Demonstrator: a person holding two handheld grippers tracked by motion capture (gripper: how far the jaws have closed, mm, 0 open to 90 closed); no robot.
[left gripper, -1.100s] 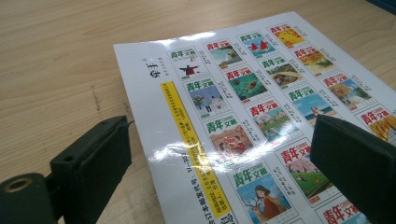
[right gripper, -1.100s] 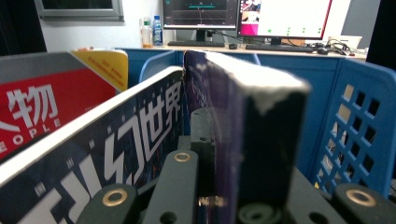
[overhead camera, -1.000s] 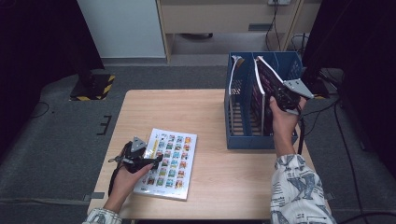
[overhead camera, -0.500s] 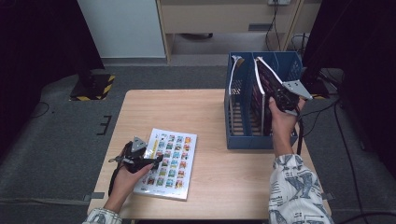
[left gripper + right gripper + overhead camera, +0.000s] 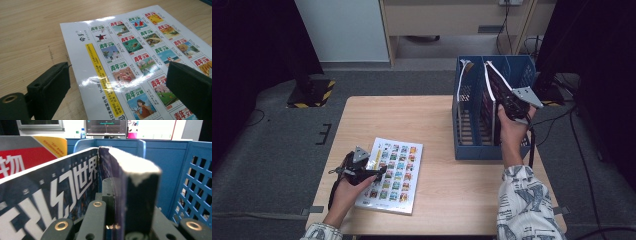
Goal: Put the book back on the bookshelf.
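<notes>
A white magazine [image 5: 392, 172] with rows of small colourful cover pictures lies flat on the wooden table [image 5: 437, 125] at the front left. My left gripper [image 5: 376, 172] hovers over its left edge, open, and the page [image 5: 130, 50] shows between the two black pads [image 5: 50, 82]. At the right, my right gripper [image 5: 501, 97] is raised over the blue file rack [image 5: 474, 150] and is shut on a dark magazine [image 5: 490, 92] standing in it. In the right gripper view, that magazine's dark cover [image 5: 57, 192] with large white characters runs between the closed gripper [image 5: 113, 202].
Another magazine [image 5: 25, 155] with a red and yellow cover stands in the rack beside the held one; its white top edge [image 5: 462, 70] shows from above. The rack's perforated wall [image 5: 197, 187] is close on the right. Cables trail off the table's right edge.
</notes>
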